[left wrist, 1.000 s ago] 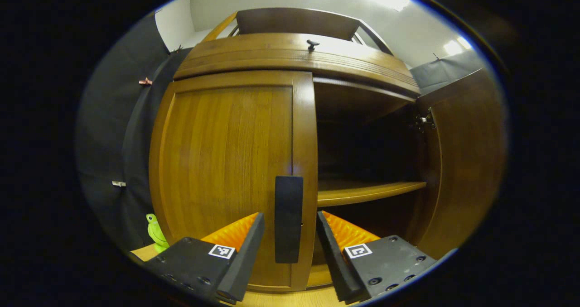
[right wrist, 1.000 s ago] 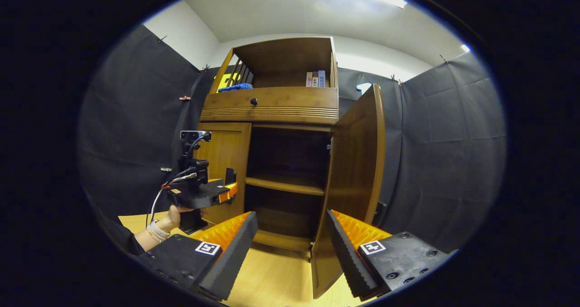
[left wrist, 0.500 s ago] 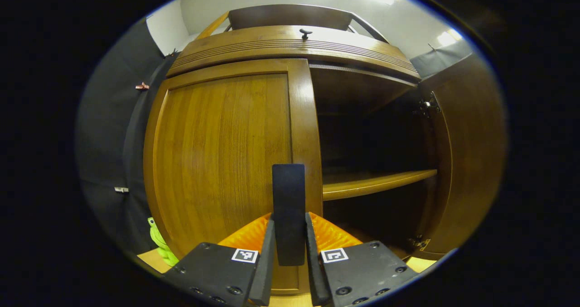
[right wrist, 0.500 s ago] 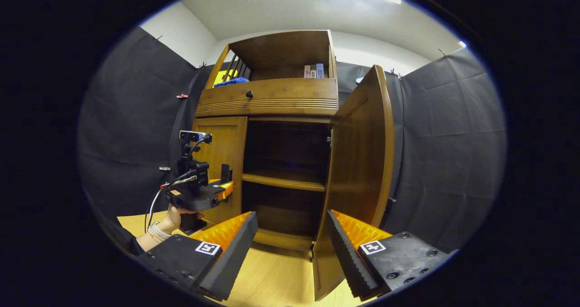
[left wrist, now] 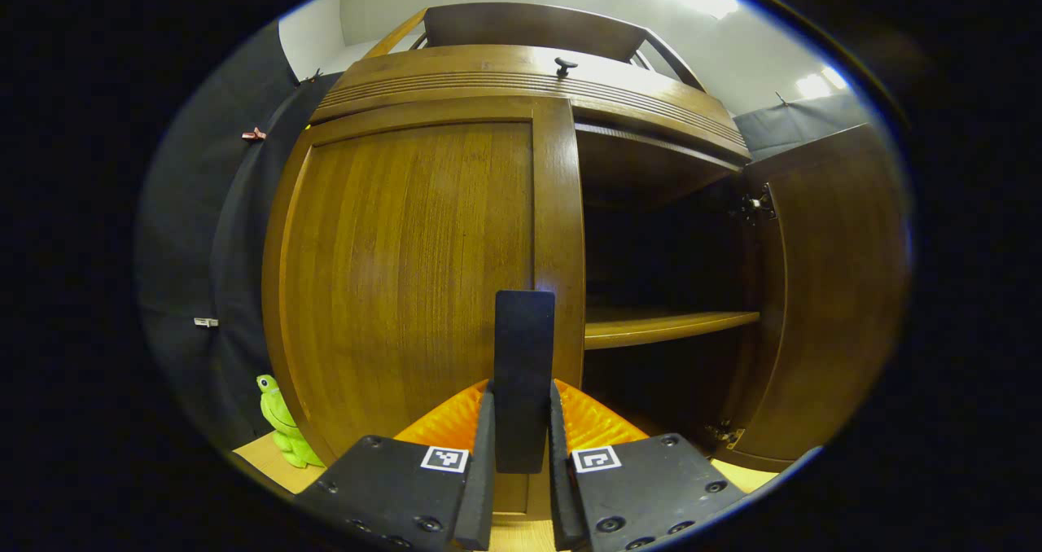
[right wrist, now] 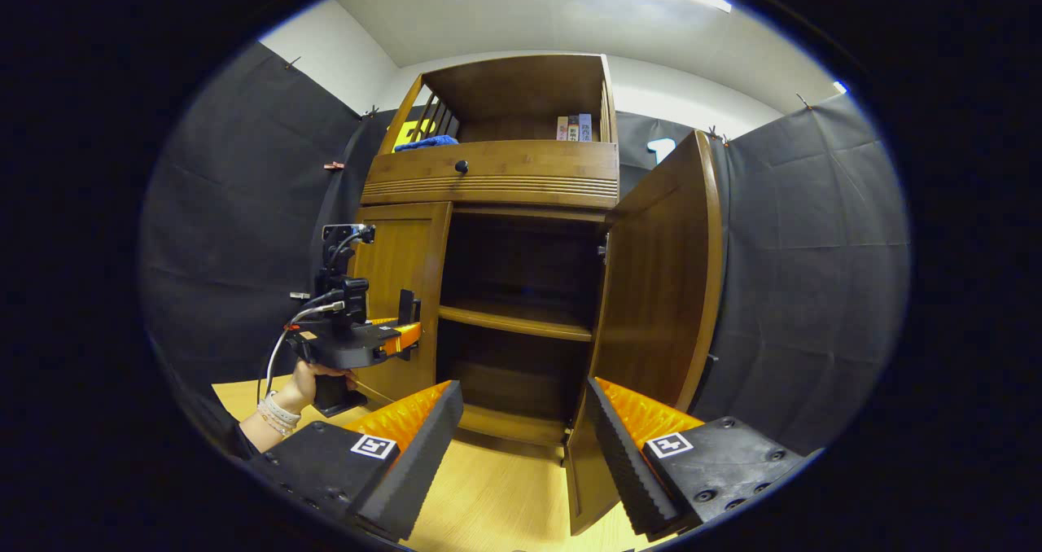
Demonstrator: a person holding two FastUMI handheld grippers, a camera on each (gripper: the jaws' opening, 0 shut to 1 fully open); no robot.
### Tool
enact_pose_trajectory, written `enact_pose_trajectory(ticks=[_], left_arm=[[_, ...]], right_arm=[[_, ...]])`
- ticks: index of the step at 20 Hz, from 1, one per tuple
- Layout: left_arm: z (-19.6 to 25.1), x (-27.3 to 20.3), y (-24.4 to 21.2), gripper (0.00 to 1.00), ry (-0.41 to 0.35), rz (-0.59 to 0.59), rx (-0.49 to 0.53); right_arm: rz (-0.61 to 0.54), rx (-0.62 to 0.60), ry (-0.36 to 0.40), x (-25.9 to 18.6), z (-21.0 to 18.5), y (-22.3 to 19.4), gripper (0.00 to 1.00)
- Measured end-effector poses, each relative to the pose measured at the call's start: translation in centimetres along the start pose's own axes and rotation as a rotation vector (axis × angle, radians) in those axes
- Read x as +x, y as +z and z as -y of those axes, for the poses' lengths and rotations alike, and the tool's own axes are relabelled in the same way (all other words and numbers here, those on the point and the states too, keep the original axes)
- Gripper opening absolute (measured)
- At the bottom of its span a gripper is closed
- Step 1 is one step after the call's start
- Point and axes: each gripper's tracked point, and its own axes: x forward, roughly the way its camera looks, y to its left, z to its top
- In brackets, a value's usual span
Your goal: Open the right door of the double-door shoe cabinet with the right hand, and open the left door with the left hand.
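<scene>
here the right door (right wrist: 659, 291) of the shoe cabinet (right wrist: 496, 181) already stands swung out wide, and the right gripper (right wrist: 521, 446) hangs back from it with its jaws wide apart, holding nothing. the left door (left wrist: 415, 267) is shut flush. the left gripper (left wrist: 521, 487) is clamped on the dark handle (left wrist: 523, 373) at that door's inner edge, so the second step is in hand. the next move likely calls for a pull outward along the hinge's arc.

Book spines (right wrist: 574, 128) too small to read.
</scene>
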Motion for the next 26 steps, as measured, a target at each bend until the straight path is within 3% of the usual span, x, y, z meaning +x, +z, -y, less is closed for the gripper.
enact_pose_trajectory(ticks=[14, 26], left_arm=[[-2.4, -8.6, 0.2, 0.33, -0.076, -0.05, 0.005], [-8.0, -16.1, 1.1, 0.3, -0.014, -0.055, 0.034]], right_arm=[[0.0, 0.04, 0.104, -0.5, -5.6, 0.7, 0.96], [-0.027, 0.041, 0.233, 0.1, -11.4, -0.2, 0.96]])
